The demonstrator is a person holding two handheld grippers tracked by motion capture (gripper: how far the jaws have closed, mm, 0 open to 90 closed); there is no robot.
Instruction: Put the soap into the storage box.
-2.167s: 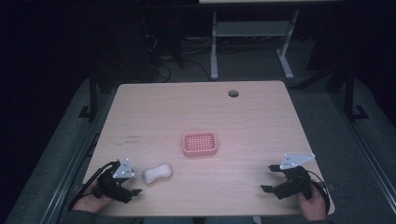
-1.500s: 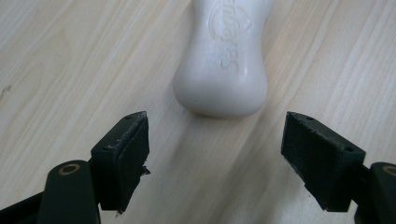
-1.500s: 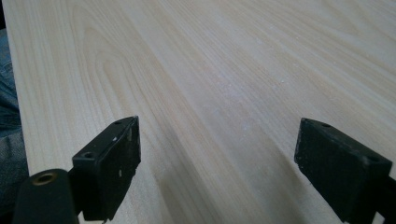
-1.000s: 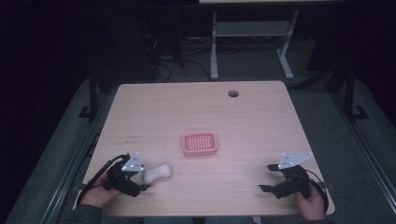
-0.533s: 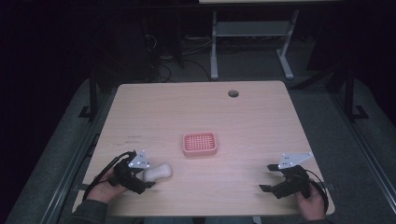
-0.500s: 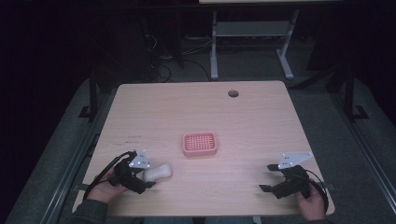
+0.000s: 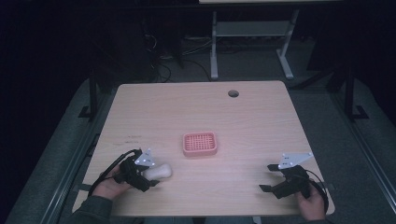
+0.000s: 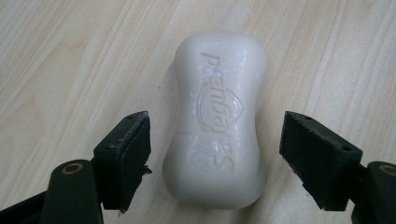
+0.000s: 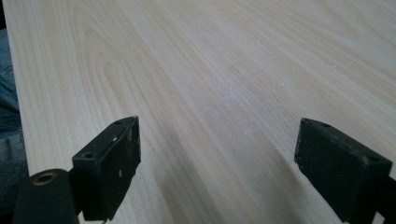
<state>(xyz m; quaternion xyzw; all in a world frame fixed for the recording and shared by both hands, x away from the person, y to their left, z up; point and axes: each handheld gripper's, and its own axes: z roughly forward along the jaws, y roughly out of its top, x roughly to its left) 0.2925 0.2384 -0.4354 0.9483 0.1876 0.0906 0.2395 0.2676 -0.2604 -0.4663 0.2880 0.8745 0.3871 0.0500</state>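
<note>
Left gripper (image 7: 150,173) low over bench, jaws wide and just closing slightly, right gripper (image 7: 268,178) resting, jaws wide apart

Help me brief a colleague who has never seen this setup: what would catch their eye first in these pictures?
Probably the white bar of soap lying flat on the pale wooden table, between the jaws of the left gripper, which have just been closing but do not press on it. Next the pink soap dish, alone near the table's middle. The right gripper waits open at the near right corner.
</note>
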